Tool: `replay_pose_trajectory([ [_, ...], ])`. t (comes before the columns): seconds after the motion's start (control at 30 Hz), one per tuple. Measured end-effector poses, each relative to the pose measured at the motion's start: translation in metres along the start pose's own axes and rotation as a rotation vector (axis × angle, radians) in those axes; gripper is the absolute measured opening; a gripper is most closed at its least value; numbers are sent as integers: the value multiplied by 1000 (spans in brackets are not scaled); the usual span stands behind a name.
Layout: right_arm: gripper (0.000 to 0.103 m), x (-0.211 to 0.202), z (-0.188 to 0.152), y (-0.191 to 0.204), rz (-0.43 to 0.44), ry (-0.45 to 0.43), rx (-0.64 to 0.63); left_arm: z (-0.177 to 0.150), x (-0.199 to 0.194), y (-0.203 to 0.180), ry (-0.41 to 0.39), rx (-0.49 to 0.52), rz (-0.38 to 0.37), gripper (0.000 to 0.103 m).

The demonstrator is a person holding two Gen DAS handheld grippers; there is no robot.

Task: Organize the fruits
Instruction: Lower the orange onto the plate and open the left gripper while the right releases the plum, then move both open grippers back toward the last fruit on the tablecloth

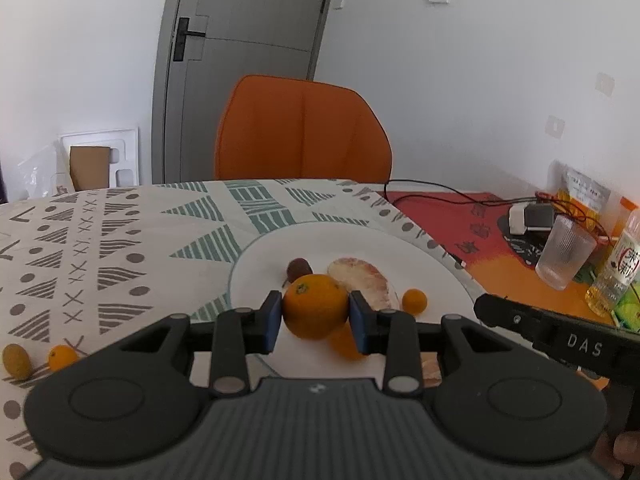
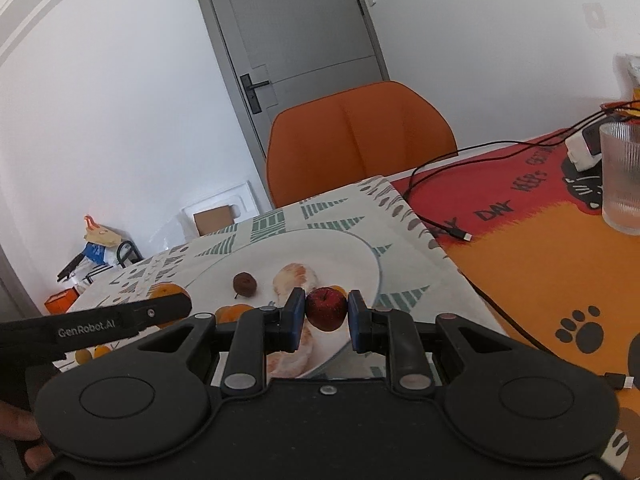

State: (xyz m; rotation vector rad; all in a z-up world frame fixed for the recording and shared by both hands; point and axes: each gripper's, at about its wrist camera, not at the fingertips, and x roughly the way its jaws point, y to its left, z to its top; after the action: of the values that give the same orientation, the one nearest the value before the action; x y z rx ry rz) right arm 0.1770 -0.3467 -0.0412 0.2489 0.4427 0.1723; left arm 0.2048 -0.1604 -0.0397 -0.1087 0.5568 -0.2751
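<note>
**Both Hands Carried Fruit Over the Plate**

The left gripper (image 1: 316,316) had its fingers clamped on an orange (image 1: 315,305), and the right gripper (image 2: 323,317) had its fingers clamped on a small red apple (image 2: 326,307). Each fruit sat between its own fingertips, above the near part of the white plate (image 1: 360,244). Just beyond the fingers lay a peeled citrus piece (image 1: 362,284), a dark brown fruit (image 1: 299,269) and a kumquat (image 1: 414,301), crowding the likely landing spots. Two small fruits (image 1: 62,357) waited on the surface, well left of the left fingers.

Both wrist cams sit low, close, facing chair (image 1: 302,132) & door; shared: white plate (image 1: 420,256).
</note>
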Motion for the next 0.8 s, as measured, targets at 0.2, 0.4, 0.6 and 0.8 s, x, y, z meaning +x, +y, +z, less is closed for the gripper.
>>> replay_pose_trajectory([
  [0.2, 21, 4, 1, -4, 0, 4, 6, 0, 3, 2, 12, 5, 39, 40],
  [0.4, 21, 10, 3, 2, 9, 7, -8, 3, -1, 20, 5, -24, 78, 47],
  [0.6, 40, 13, 10, 12, 10, -8, -4, 6, -17, 35, -20, -28, 116, 58],
  [0.8, 45, 4, 7, 28, 23, -8, -48, 6, -42, 56, -80, -58, 165, 85],
])
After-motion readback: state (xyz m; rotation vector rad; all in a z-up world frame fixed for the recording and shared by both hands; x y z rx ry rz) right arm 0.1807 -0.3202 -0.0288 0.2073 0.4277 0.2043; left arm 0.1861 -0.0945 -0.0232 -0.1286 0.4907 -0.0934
